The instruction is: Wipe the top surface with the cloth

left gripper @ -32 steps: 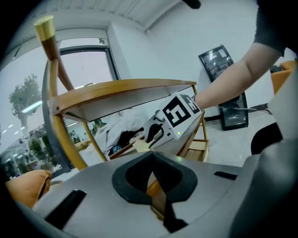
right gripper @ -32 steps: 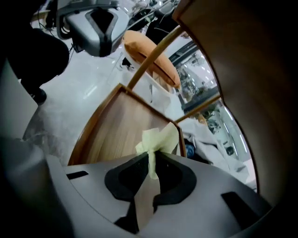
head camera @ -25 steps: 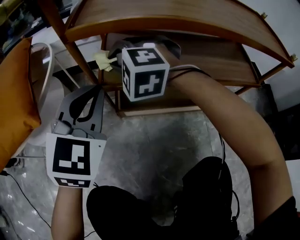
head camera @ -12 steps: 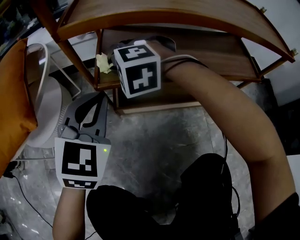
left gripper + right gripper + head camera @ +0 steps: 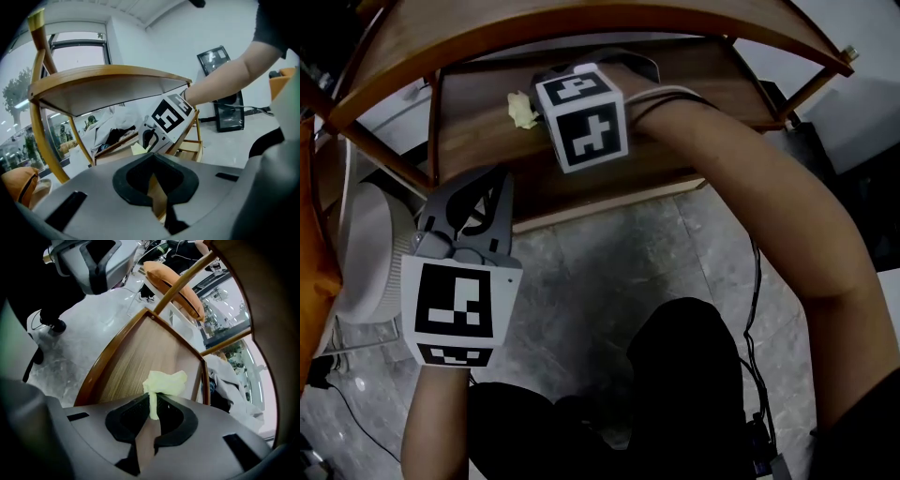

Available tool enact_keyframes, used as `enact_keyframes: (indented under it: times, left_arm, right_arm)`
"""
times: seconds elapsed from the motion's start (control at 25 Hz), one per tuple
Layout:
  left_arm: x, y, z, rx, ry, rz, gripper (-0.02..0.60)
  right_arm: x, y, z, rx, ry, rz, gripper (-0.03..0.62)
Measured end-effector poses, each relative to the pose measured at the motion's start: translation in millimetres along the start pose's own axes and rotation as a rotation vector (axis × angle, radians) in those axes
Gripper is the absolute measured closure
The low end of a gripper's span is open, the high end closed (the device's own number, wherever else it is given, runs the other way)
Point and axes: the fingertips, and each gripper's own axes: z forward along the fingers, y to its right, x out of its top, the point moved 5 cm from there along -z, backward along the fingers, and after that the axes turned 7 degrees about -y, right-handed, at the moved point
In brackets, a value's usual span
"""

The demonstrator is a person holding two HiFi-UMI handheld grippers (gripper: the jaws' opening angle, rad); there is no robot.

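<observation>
A pale yellow cloth [image 5: 522, 111] [image 5: 165, 382] rests on the lower wooden shelf [image 5: 478, 141] [image 5: 140, 357], beneath the curved wooden top [image 5: 581, 23]. My right gripper [image 5: 546, 98] [image 5: 153, 404] reaches under that top and is shut on the cloth's near end. In the left gripper view the right gripper [image 5: 165, 123] and cloth [image 5: 137, 149] show ahead. My left gripper [image 5: 492, 183] [image 5: 152, 161] hangs in front of the shelf's near edge, jaws shut with nothing in them.
Slanted wooden legs [image 5: 375, 150] frame the shelf's left side. A white round fan [image 5: 366, 253] and an orange cushion [image 5: 307, 281] stand at the left. Grey stone floor [image 5: 609, 262] lies below, with a black cable [image 5: 752, 281] running along the right arm.
The right gripper has carried the cloth rightward along the lower shelf, away from the left leg. The head view has swung; the left gripper holds about the same place.
</observation>
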Motion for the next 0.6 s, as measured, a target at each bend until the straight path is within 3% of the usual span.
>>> enact_keyframes:
  times: [0.32, 0.6]
  left_arm:
    - [51, 34, 30, -0.047, 0.064, 0.044, 0.571]
    - [63, 58, 45, -0.081, 0.061, 0.066, 0.571]
  right_arm:
    - [-100, -21, -20, 0.009, -0.130, 0.086, 0.540]
    - [-184, -41, -42, 0.026, -0.252, 0.156, 0.540]
